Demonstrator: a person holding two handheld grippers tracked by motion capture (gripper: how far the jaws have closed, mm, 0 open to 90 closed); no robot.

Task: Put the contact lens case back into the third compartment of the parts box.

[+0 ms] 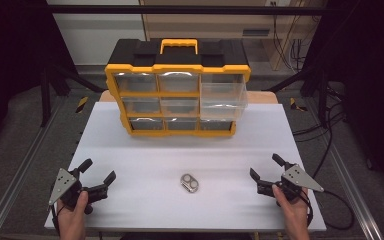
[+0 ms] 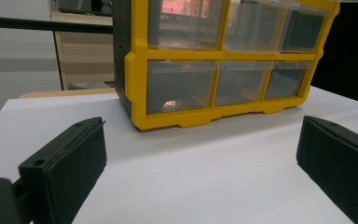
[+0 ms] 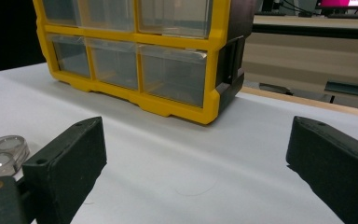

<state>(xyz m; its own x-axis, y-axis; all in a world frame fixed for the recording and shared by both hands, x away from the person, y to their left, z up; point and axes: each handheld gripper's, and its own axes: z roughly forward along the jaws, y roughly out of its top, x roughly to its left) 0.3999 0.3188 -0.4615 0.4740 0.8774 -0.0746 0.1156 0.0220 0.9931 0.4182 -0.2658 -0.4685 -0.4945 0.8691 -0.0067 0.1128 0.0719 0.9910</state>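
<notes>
Both grippers are resting low over the near part of the white table [image 1: 130, 145], each held in a hand coming in from the bottom edge of the high view. Left gripper [image 1: 98, 173] is sitting at the near left with its jaws spread wide and nothing between them; in its own view the left gripper [image 2: 200, 154] is showing only bare table between its two black jaws. Right gripper [image 1: 266, 166] is sitting at the near right, jaws likewise spread wide and holding nothing; the right gripper [image 3: 196, 154] is looking across bare table in its own view.

Between the two, near the front middle of the table, a small oval case [image 1: 189, 183] with two round wells is lying flat, well apart from either gripper. It is showing at the left edge of the right gripper view [image 3: 2, 154], just beside the left-hand jaw.

At the far side a yellow and black organiser [image 1: 177, 87] with a yellow handle [image 1: 179, 46] is standing upright, its clear drawers facing the person. One drawer [image 1: 223, 100], at the right of the middle row, is sticking out toward the person. No writing or brand can be read on anything.
</notes>
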